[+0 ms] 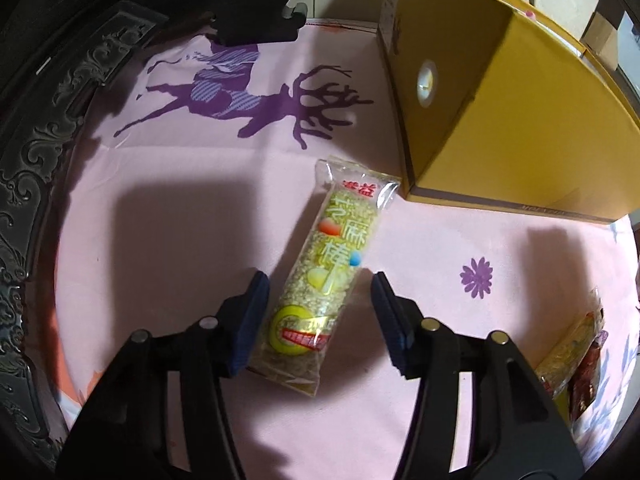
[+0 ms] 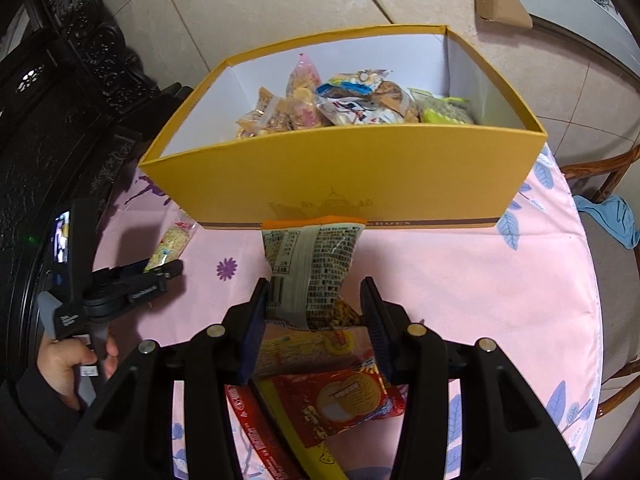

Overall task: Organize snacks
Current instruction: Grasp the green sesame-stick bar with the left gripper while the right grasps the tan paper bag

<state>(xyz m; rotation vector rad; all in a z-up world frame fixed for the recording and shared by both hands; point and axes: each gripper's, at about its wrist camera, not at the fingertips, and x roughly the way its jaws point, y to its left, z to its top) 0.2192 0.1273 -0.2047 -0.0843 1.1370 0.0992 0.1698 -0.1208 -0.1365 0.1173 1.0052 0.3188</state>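
A clear-wrapped sesame bar (image 1: 320, 276) with yellow print lies on the pink tablecloth (image 1: 180, 208). My left gripper (image 1: 319, 280) straddles it from above. The left pad (image 1: 256, 312) is at the wrapper's edge, while the right pad (image 1: 386, 312) stands apart from it, so the gripper is open. My right gripper (image 2: 315, 282) is shut on a snack packet (image 2: 312, 264) with an orange top edge and printed text, held upright in front of the yellow box (image 2: 340, 168). The box holds several wrapped snacks (image 2: 344, 100). The right wrist view also shows the left gripper (image 2: 160, 276) over the bar (image 2: 172, 244).
Under the right gripper lie a red biscuit packet (image 2: 344, 396), a yellow packet (image 2: 304, 348) and a long red one (image 2: 256, 432). Dark carved furniture (image 2: 80, 80) borders the table on the left. A wooden chair (image 2: 600, 184) with a blue cloth (image 2: 616, 220) stands at the right.
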